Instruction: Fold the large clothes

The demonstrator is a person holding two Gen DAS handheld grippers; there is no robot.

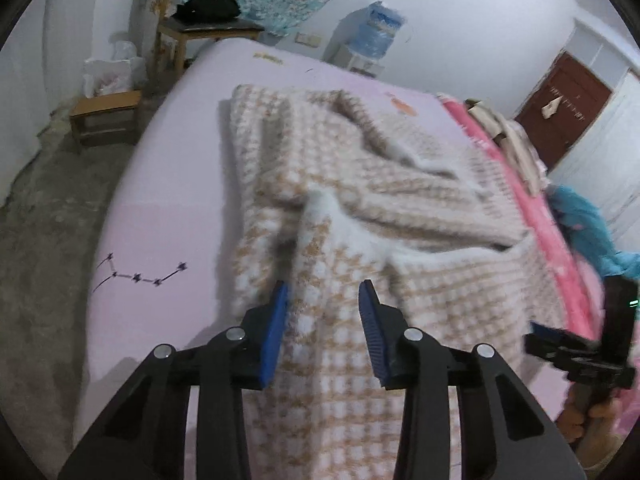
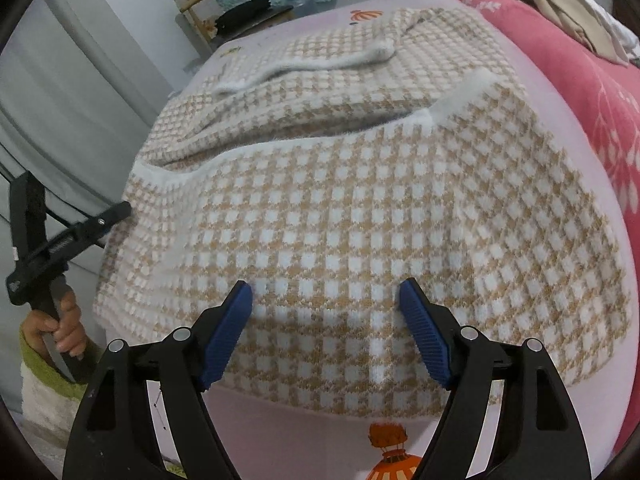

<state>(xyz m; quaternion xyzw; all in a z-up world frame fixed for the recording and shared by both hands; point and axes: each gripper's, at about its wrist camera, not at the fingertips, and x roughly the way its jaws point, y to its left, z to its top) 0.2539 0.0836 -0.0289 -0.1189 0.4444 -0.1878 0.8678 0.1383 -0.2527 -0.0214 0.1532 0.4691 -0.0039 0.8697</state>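
Note:
A large beige-and-white checked sweater lies rumpled on a pale pink bed sheet. White-trimmed folds and a sleeve lie across its far half. My left gripper sits low over the sweater's left part. Its blue pads stand either side of a raised fold with a gap between them, and no pinch shows. My right gripper is open wide just above the near hem, with flat fabric below it. Each gripper shows at the edge of the other's view, held by a hand.
A pink blanket runs along the bed's right side, with piled clothes and a blue cloth. Beyond the bed stand a wooden chair, a low stool, a water dispenser and a brown door.

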